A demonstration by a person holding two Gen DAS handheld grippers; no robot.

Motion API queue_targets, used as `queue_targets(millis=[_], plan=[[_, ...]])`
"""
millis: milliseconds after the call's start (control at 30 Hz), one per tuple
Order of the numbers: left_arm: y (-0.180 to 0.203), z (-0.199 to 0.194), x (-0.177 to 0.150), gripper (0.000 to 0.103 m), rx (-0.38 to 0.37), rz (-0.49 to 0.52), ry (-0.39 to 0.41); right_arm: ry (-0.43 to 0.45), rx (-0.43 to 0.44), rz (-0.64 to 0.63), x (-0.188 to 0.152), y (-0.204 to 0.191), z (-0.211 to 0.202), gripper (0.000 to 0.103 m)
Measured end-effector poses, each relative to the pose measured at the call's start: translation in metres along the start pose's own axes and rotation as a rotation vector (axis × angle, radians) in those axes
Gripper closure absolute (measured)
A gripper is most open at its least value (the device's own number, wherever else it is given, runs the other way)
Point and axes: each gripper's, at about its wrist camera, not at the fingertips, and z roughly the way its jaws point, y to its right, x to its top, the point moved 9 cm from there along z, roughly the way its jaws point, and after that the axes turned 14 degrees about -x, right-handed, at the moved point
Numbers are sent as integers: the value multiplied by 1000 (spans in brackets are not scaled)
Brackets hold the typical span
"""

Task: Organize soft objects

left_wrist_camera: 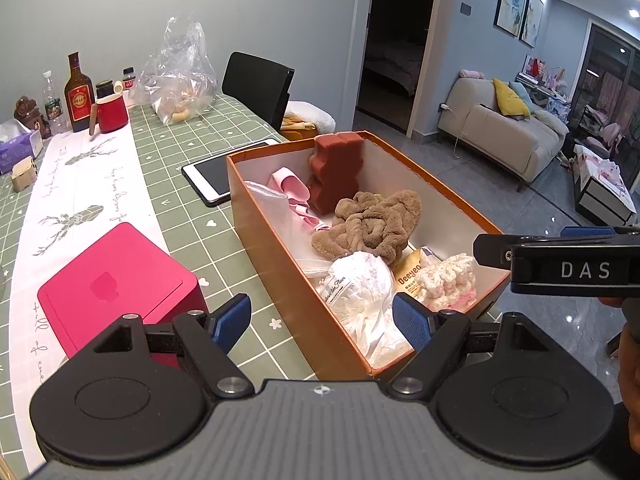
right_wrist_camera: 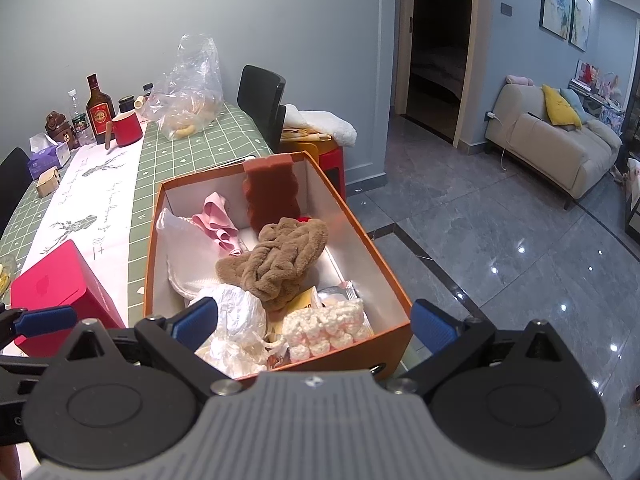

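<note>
An orange cardboard box (left_wrist_camera: 272, 248) (right_wrist_camera: 154, 240) sits at the table's right edge. Inside it lie a brown fluffy braided cloth (left_wrist_camera: 372, 220) (right_wrist_camera: 280, 260), a red-brown sponge (left_wrist_camera: 334, 170) (right_wrist_camera: 274, 194) upright at the far end, a pink cloth (left_wrist_camera: 290, 188) (right_wrist_camera: 218, 218), a white crinkled bag (left_wrist_camera: 360, 292) (right_wrist_camera: 236, 320) and a white-pink knitted piece (left_wrist_camera: 450, 280) (right_wrist_camera: 328, 326). My left gripper (left_wrist_camera: 322, 320) is open above the box's near left wall, holding nothing. My right gripper (right_wrist_camera: 316, 322) is open over the box's near end, empty. It also shows in the left wrist view, right gripper (left_wrist_camera: 560, 256).
A red box (left_wrist_camera: 120, 284) (right_wrist_camera: 56, 288) sits left of the orange box, a tablet (left_wrist_camera: 218, 172) behind it. At the far end stand a red mug (left_wrist_camera: 112, 114), a bottle (left_wrist_camera: 79, 92), a plastic bag (left_wrist_camera: 180, 76) and a tissue pack (right_wrist_camera: 46, 158). A black chair (left_wrist_camera: 258, 84) and the floor (right_wrist_camera: 500, 240) lie right.
</note>
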Motion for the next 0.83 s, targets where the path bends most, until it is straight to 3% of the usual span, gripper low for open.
queue_targets(millis=[600, 833], plan=[[4, 0, 1, 9, -11, 9, 3, -2, 0, 0, 0, 0, 0, 3], [8, -2, 4, 9, -17, 31, 40, -3, 0, 0, 0, 0, 0, 3]])
